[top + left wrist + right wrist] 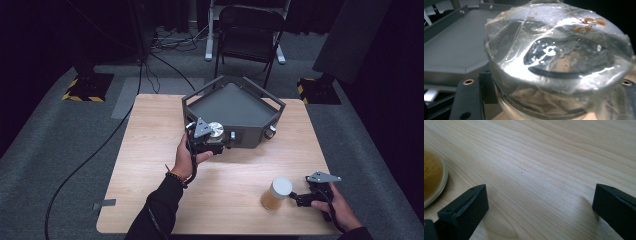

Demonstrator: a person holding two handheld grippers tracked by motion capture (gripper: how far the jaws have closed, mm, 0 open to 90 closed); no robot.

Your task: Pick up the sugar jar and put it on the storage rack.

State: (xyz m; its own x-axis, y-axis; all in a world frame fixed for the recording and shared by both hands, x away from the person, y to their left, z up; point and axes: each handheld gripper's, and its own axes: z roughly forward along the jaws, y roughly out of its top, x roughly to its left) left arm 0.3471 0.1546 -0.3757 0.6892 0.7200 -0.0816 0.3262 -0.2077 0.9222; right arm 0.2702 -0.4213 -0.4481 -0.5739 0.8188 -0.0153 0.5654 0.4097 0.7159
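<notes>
Beside the dark grey angular metal tray [235,107], your left gripper [214,137] pinches a clear plastic-wrapped round container [556,62]; your right gripper [303,199] rests spread on the light wooden worktop [544,157], near the amber-filled white-lidded jar [276,193].

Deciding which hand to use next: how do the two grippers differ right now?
The left gripper is shut on a clear container; the right gripper is open with nothing between its jaws. The left one is raised beside the grey tray; the right one is low over the table, next to the amber jar. Each is held in one hand.
</notes>
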